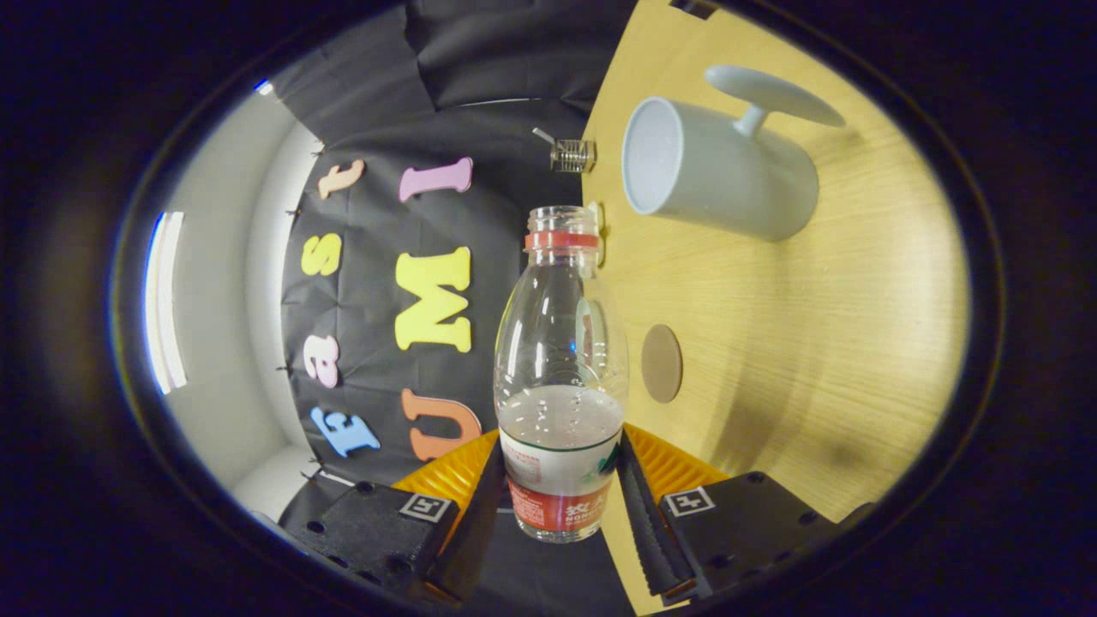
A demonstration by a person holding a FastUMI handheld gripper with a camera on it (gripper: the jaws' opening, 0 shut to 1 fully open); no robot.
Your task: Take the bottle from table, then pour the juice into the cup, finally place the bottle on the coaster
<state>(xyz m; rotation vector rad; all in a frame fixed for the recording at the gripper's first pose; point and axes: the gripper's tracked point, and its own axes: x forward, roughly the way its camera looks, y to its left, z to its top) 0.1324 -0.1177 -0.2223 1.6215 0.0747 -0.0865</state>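
Gripper view: gripper seemingly clamped on bottle; cup beyond, coaster between, bare table around.

Fisheye warp strong twd rim, straight lines bowed. Bright strip light on white wall blown out; table warmly lit w/ soft shadows. Bottle sharp, minor glints.

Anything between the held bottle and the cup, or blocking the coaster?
Nothing visible. The hand-held gripper is shut on the open bottle; bare table separates it from the cup. The coaster, beside the bottle, has nothing on it.
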